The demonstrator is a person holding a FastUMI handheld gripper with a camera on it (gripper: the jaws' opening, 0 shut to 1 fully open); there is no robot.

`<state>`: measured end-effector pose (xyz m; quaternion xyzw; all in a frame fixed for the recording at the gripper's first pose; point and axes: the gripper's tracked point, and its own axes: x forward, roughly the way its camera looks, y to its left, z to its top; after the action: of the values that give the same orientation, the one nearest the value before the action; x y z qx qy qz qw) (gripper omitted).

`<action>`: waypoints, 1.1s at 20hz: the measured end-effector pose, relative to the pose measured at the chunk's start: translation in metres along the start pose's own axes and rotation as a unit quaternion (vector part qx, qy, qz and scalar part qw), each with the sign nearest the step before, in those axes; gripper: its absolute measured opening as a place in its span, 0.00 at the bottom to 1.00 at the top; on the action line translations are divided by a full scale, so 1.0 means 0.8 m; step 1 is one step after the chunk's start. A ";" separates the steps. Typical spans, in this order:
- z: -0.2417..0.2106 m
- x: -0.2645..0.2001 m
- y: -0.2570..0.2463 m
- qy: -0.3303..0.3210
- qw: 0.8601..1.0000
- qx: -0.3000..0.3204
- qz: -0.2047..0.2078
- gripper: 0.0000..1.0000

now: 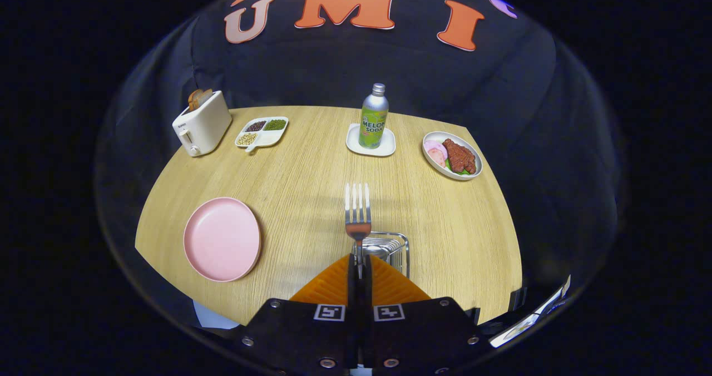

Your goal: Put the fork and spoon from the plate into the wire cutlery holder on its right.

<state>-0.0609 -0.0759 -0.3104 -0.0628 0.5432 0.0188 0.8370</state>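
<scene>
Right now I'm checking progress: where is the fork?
In the gripper view, the fork is clamped between the gripper fingers, tines up, above the wire cutlery holder.

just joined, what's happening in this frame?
The handheld gripper is shut on the fork, tines pointing ahead, right above the wire cutlery holder. The pink plate to the holder's left lies bare. Whether the spoon is already in the holder is hard to tell from here.
</scene>
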 end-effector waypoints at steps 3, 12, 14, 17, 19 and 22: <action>-0.019 0.005 -0.006 0.028 1.000 0.002 0.003 0.05; -0.057 0.010 -0.022 0.111 0.993 -0.043 0.009 0.04; -0.059 0.010 -0.026 0.123 0.990 -0.062 0.005 0.04; -0.063 0.008 -0.030 0.142 0.986 -0.089 0.005 0.04; -0.068 0.009 -0.033 0.160 0.982 -0.102 0.002 0.04; -0.071 0.013 -0.034 0.180 0.978 -0.107 0.002 0.04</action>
<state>-0.1054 -0.1105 -0.3402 -0.1535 0.6799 0.0667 0.7139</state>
